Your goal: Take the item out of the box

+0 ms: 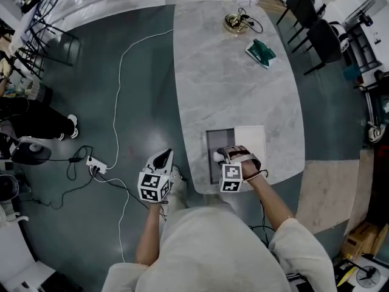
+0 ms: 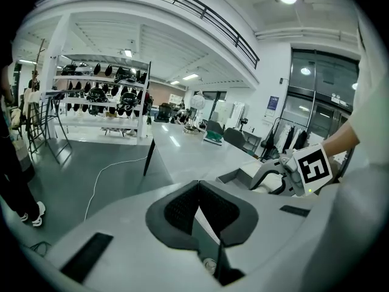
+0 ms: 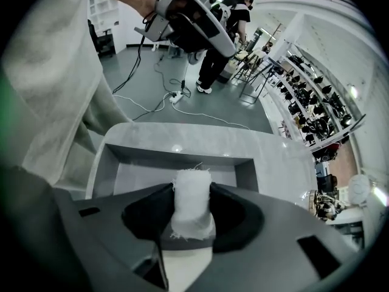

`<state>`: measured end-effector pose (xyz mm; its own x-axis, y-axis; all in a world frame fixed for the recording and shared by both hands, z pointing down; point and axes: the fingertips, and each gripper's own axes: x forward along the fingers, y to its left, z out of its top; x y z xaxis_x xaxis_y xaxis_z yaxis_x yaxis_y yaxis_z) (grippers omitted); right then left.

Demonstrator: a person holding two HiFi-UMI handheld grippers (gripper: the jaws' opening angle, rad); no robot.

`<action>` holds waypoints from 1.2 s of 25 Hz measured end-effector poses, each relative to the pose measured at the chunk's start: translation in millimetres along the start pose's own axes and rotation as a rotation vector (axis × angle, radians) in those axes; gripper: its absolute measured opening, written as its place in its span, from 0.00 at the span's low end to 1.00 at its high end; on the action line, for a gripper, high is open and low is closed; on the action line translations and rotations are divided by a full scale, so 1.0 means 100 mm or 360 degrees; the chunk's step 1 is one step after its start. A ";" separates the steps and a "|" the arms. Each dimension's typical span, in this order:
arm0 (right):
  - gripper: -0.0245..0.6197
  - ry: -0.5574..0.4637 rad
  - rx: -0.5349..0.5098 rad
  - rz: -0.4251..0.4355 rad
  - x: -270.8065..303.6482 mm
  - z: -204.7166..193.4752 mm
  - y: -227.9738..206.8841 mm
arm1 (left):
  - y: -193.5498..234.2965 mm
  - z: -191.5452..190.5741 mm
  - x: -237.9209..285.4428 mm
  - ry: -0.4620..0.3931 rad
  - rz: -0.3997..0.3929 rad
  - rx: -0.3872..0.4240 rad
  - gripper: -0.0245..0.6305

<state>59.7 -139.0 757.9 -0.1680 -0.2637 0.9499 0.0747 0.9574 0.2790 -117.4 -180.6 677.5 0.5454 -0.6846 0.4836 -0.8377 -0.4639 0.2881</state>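
In the head view the right gripper [image 1: 222, 157] covers the near part of the box [image 1: 213, 140], so what it holds barely shows. In the right gripper view the lower end of the white frayed roll [image 3: 192, 199] is hidden behind the jaws, and the gripper's body hides the box's near wall. A gold-coloured thing [image 1: 234, 22] and a green thing [image 1: 261, 52] far up the table [image 1: 243, 96] are too small to tell. The left edge cuts off a person [image 1: 36, 125].

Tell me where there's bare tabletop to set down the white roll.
The broad middle of the table, between the open box and the green item, is bare. The near edge is crowded by box and lid.
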 end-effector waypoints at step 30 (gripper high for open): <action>0.31 -0.0411 0.0874 -0.0289 -0.54 -0.02 -0.50 | -0.16 0.44 -0.05 -0.0095 -0.0028 0.0164 0.06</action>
<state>66.8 -173.0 692.5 -0.3675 -0.4565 0.8103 -0.4809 0.8390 0.2546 -105.3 -194.7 634.5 0.5633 -0.7065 0.4284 -0.8224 -0.5295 0.2081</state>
